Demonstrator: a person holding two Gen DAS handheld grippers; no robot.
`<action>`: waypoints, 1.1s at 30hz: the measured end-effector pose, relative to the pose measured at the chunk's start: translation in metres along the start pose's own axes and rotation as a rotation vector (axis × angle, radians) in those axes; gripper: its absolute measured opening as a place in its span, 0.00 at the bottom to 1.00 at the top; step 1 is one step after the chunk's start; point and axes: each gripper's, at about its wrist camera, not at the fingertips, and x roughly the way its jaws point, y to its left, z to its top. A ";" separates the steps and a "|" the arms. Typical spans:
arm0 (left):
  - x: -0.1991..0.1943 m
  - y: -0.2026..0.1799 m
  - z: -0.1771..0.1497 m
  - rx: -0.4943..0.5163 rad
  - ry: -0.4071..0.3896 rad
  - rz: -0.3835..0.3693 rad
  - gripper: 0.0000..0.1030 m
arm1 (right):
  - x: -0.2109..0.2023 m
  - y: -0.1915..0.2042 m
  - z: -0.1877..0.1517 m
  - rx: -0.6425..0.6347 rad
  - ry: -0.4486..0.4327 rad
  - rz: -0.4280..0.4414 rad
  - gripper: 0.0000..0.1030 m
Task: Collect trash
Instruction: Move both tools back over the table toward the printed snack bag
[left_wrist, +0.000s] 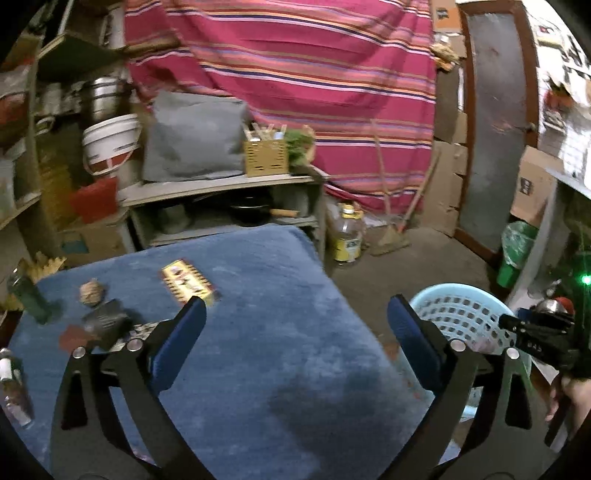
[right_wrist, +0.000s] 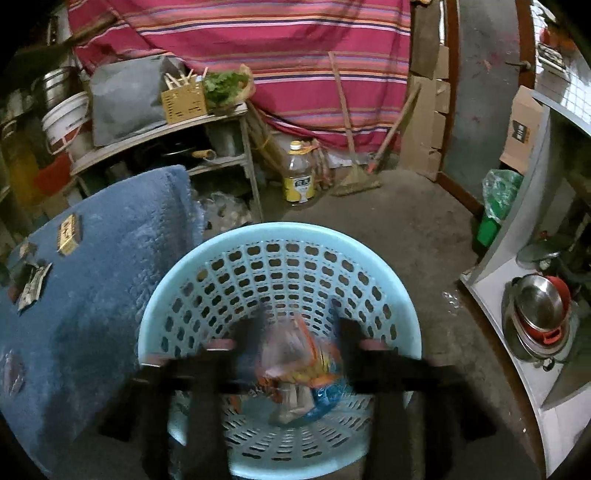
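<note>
Sorting trash from the blue mat (left_wrist: 258, 332) into the basket (right_wrist: 192, 273) looks about midway, with a drop in hand on the right and a fresh pick due on the left. At the far left of the mat a green bottle (left_wrist: 27, 295), a crumpled ball (left_wrist: 91, 293), a dark wrapper (left_wrist: 105, 323) and a yellow-and-red packet (left_wrist: 186, 282) lie apart from one another, all yet to be collected. Above the mat's near part, the left gripper (left_wrist: 295, 321) hangs with its fingers spread wide and nothing between them. Just beside the mat's right edge stands the pale blue basket, and directly over it the right gripper (right_wrist: 291, 354) points down into the opening, its fingers apart; a blurred plastic wrapper (right_wrist: 284, 350) shows between them, seemingly released and dropping, though the blur keeps me from being sure it is free of the pads. More colourful wrappers (right_wrist: 317, 384) already lie on the basket floor. Next, I judge, the left gripper should swing left toward the packet, which is nearest, come down over it and close across its narrow sides.
</note>
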 end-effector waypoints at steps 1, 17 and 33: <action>-0.003 0.012 0.000 -0.015 0.000 0.009 0.93 | -0.002 0.000 0.000 0.004 -0.011 -0.008 0.60; -0.045 0.160 -0.024 -0.120 0.003 0.216 0.95 | -0.061 0.118 -0.007 -0.085 -0.185 0.069 0.84; -0.019 0.294 -0.056 -0.205 0.104 0.383 0.95 | -0.028 0.294 -0.020 -0.217 -0.118 0.263 0.84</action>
